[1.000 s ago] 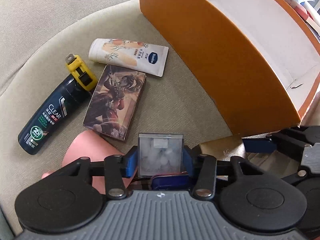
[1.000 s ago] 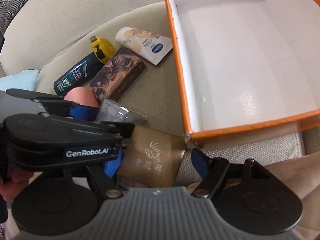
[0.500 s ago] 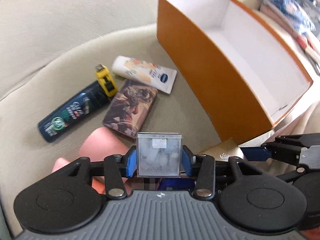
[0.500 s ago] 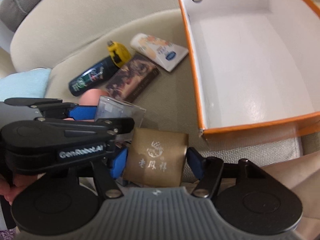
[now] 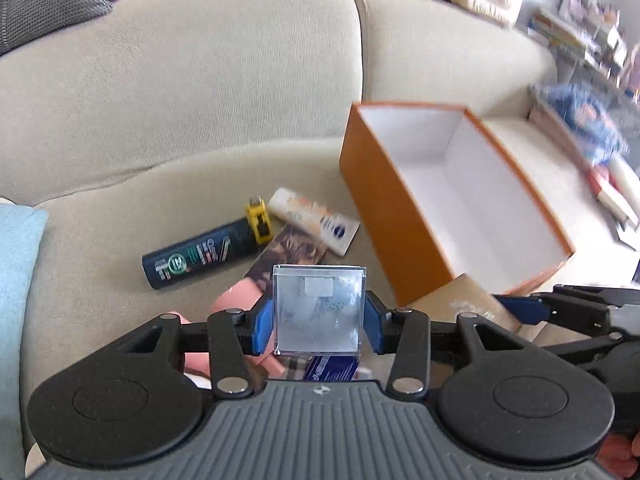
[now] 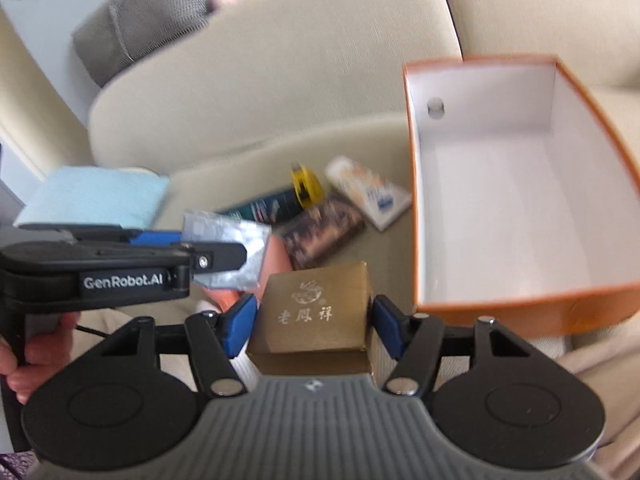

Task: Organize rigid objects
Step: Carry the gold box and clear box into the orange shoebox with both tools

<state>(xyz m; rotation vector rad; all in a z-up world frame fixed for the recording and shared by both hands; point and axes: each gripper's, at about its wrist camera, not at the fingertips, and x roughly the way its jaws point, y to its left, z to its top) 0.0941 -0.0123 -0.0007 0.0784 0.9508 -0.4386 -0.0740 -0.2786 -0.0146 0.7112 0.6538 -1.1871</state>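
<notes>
My left gripper (image 5: 319,326) is shut on a clear plastic box (image 5: 319,312) and holds it above the sofa seat; it also shows in the right wrist view (image 6: 224,248). My right gripper (image 6: 314,318) is shut on a gold box (image 6: 316,308) with Chinese lettering, near the front of an open orange box (image 6: 520,308) with a white inside (image 5: 472,200). On the seat lie a dark shampoo bottle (image 5: 196,254), a yellow tape measure (image 5: 259,222), a white cream tube (image 5: 316,220) and a brown picture box (image 5: 292,250).
A pink object (image 5: 236,304) lies under the left gripper. A light blue cushion (image 6: 96,196) lies at the left. The beige sofa back (image 5: 200,80) rises behind. Books and clutter (image 5: 592,136) lie right of the orange box.
Both grippers have lifted and pulled back with their boxes. The seat objects and the orange box now look smaller and farther away.
</notes>
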